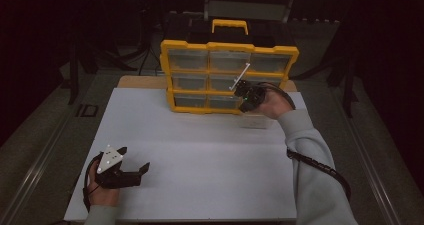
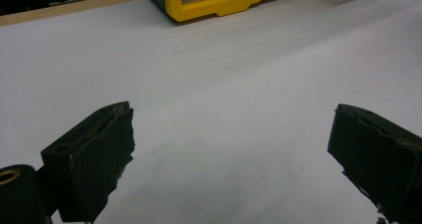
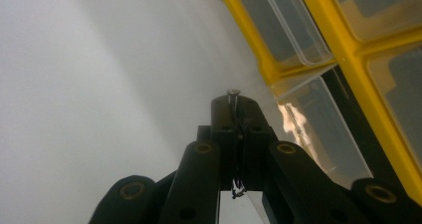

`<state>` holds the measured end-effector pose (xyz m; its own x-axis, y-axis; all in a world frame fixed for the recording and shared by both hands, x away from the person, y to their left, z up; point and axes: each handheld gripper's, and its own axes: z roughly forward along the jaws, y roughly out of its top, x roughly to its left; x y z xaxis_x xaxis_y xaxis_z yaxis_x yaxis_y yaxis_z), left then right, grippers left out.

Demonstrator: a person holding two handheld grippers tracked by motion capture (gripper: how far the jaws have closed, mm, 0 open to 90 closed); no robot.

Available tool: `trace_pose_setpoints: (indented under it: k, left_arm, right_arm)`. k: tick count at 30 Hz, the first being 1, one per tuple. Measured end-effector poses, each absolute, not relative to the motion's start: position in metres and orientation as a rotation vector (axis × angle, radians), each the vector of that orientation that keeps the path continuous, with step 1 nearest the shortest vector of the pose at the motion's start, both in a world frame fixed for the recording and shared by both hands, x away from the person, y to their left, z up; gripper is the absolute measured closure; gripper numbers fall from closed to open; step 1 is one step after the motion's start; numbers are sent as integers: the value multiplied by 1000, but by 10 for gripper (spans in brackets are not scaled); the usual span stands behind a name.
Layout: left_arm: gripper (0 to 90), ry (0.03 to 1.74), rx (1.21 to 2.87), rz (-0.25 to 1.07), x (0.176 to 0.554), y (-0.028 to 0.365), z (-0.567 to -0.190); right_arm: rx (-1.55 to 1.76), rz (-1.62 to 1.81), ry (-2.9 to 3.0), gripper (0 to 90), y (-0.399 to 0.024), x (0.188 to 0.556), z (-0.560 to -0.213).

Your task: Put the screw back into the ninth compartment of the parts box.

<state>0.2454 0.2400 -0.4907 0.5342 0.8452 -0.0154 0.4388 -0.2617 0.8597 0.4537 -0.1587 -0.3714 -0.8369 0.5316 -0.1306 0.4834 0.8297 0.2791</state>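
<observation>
right gripper view: tongs (image 3: 234,102) hide screw (image 3: 232,95) shank.

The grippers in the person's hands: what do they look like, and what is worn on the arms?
Both are black two-jaw tools. The left gripper carries a grey three-cornered plate on top; its jaws are blocky with rough-edged pads. The right gripper has linked arms with brass-coloured pivots and a small green light. A black ribbed cable trails from each. The sleeves are light grey.
</observation>
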Motion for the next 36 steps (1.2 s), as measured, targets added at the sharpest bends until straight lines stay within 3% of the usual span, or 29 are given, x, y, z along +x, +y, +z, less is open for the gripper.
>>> trace_pose_setpoints:
  k: [36]
  left_arm:
    - [48, 1054, 1884, 581, 245, 240, -491]
  right_arm:
    - [943, 270, 2722, 876, -205, 464, -365]
